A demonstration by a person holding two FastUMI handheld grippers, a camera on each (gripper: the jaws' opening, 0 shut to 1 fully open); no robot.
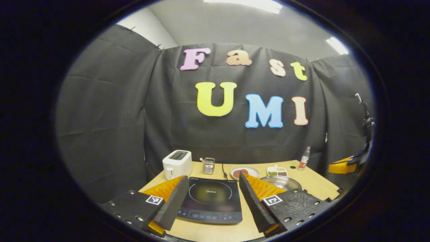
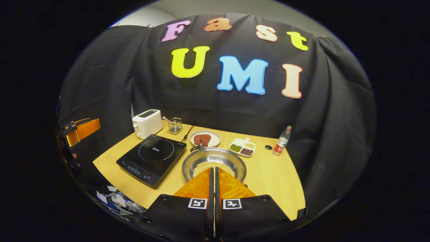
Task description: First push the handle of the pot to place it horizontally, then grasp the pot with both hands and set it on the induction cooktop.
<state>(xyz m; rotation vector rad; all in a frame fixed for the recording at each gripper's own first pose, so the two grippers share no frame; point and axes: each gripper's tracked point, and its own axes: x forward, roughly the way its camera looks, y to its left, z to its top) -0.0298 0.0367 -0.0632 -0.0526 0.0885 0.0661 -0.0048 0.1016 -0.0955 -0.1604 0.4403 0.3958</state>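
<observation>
Left gripper view. Your left gripper (image 1: 212, 195) hangs above the near edge of the tabletop (image 1: 315, 183), fingers spread wide and grasping nothing. Item: induction cooktop (image 1: 211, 200), directly ahead and framed between the two fingers. Item: pot (image 1: 281, 182), lying to the right of the cooktop and partly hidden behind your right-hand finger; its handle cannot be made out here. Behind stand a toaster (image 1: 177, 163), a wire holder (image 1: 209, 165), a plate (image 1: 244, 172), a divided dish (image 1: 277, 171) and a bottle (image 1: 304, 158). Your other gripper (image 1: 346, 164) sits far off at the right edge.

Right gripper view. Your right gripper (image 2: 213, 174) has its fingers clenched together on nothing, tips over the near rim of the pot (image 2: 214, 163). The pot lies straight ahead, just beside the cooktop (image 2: 152, 158) on its right. A dark handle (image 2: 196, 148) juts from the far-left rim, pointing away toward the plate (image 2: 205, 138), so it probably needs pushing sideways. This hand is the nearer one. The wooden tabletop (image 2: 272, 178) has bare room to the right; black cloth encloses the booth.
</observation>
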